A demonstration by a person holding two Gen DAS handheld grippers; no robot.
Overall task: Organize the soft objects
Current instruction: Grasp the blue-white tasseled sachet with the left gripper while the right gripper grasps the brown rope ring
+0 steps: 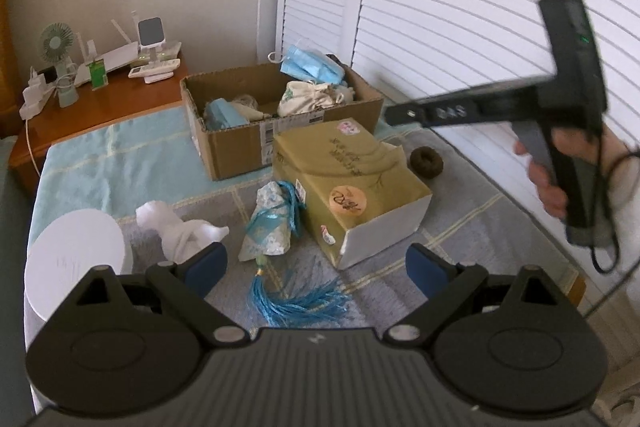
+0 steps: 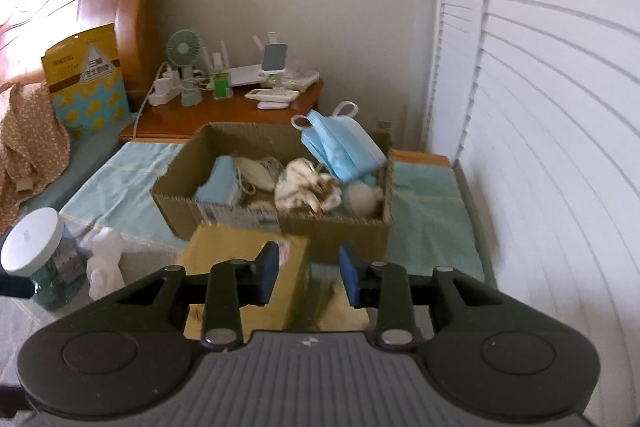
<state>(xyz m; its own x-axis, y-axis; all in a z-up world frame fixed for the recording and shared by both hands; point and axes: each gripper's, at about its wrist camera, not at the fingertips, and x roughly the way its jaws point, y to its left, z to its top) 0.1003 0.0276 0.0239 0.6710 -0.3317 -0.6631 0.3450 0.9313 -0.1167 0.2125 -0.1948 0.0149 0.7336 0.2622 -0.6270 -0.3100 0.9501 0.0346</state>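
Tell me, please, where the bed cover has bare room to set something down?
Free: the teal cover between the cardboard box and the white lid. Crowded: around the gold box, with the tasselled pouch and white cloth beside it.

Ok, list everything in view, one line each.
cardboard box: one, brown, far end of blanket, holding soft items
face masks: a stack, blue, on the box's right rim
pouch: one, cream, inside the box
gold box: one, olive-gold, in front of the cardboard box
sachet: one, blue-white with blue tassel, left of the gold box
white cloth: one, knotted, beside the jar
jar: one, white lid, left edge
dark ring: one, brown, right of the gold box
fan: one, green, on nightstand
left gripper: open, empty
right gripper: open, empty
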